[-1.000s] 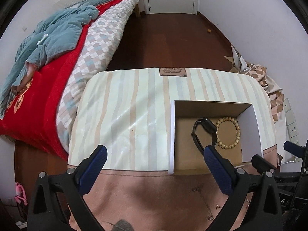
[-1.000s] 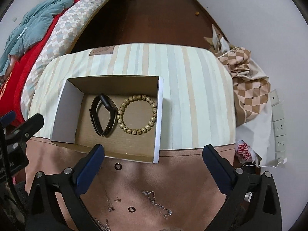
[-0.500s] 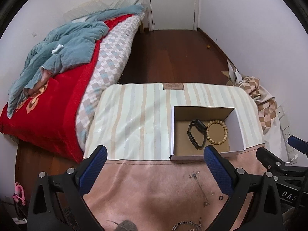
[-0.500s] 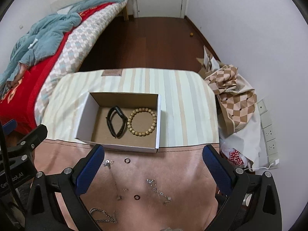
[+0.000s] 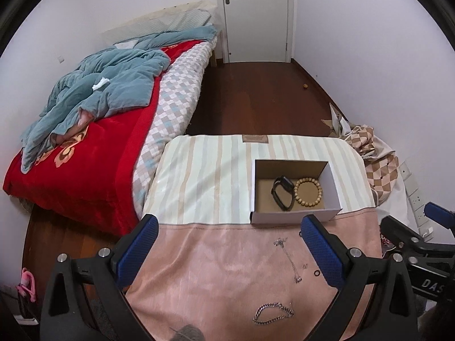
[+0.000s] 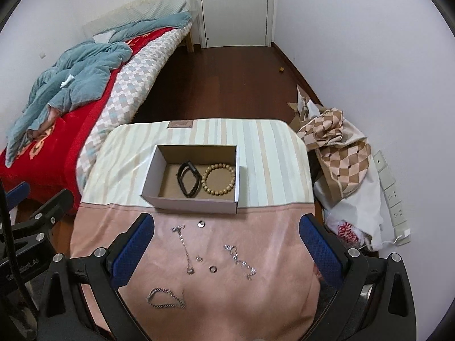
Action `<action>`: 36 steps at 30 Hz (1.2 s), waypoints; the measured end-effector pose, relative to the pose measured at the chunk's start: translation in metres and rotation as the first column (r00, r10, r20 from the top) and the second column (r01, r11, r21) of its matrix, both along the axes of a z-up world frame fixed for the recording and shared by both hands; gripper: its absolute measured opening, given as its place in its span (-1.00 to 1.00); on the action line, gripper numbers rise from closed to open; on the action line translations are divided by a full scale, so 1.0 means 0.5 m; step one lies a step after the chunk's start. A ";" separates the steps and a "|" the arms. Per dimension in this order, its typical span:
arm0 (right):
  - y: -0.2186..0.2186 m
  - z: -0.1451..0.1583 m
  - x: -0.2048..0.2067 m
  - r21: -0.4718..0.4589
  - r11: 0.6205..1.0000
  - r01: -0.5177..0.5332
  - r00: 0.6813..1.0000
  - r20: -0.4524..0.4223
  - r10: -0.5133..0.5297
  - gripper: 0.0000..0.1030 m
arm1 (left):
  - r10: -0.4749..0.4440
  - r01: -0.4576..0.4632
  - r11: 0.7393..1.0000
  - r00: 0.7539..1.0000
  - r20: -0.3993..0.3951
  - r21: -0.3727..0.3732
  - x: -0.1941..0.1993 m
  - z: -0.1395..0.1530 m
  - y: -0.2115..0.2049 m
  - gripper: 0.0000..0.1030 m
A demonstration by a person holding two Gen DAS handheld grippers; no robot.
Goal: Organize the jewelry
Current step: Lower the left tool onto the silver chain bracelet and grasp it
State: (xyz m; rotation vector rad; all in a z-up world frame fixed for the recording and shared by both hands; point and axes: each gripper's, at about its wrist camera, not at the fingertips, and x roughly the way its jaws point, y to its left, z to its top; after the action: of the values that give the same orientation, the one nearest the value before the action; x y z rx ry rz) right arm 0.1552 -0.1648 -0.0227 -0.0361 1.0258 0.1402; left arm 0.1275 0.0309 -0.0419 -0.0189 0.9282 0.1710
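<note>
An open cardboard box (image 6: 153,170) (image 5: 332,180) stands on the striped cloth and holds a black band (image 6: 186,179) (image 5: 282,192) and a beaded bracelet (image 6: 219,179) (image 5: 308,192). On the pink cloth in front lie a thin necklace (image 6: 184,248) (image 5: 288,255), a sparkly chain (image 6: 240,261), a curb-link bracelet (image 6: 165,298) (image 5: 273,313), two rings (image 6: 201,224) (image 6: 213,269) and small studs (image 6: 198,259). My right gripper (image 6: 226,253) hangs open above the loose pieces. My left gripper (image 5: 229,251) is open too, above bare pink cloth left of them. Neither holds anything.
A bed (image 5: 85,153) with red blanket and teal duvet lies left. Checked fabric and bags (image 6: 338,147) are piled at the right wall beside sockets. Dark wood floor (image 6: 227,85) leads to a shut white door (image 6: 236,8).
Both grippers have pulled back and risen away from the box. The view widened, and the loose jewelry on the pink cloth came into sight. Both stay open.
</note>
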 end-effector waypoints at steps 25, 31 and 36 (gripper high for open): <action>-0.147 -0.331 -0.129 0.077 0.992 0.097 0.953 -0.295 -0.070 0.88 | -0.140 0.085 0.986 0.893 -0.428 -0.144 -0.102 -0.420 -0.070 0.61; -0.156 -0.330 -0.127 0.081 0.990 0.116 0.953 -0.290 -0.088 0.88 | -0.166 0.125 0.984 0.899 -0.405 -0.127 -0.112 -0.420 -0.086 0.06; -0.158 -0.336 -0.130 0.080 0.989 0.124 0.951 -0.293 -0.096 0.85 | -0.205 0.150 0.975 0.894 -0.399 -0.165 -0.113 -0.410 -0.099 -0.89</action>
State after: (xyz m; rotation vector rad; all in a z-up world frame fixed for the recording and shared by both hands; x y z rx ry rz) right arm 0.0902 -0.2436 -0.1908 0.1343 1.3085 0.0950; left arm 0.0709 -0.0187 -0.2470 -0.0178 1.3599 -0.0620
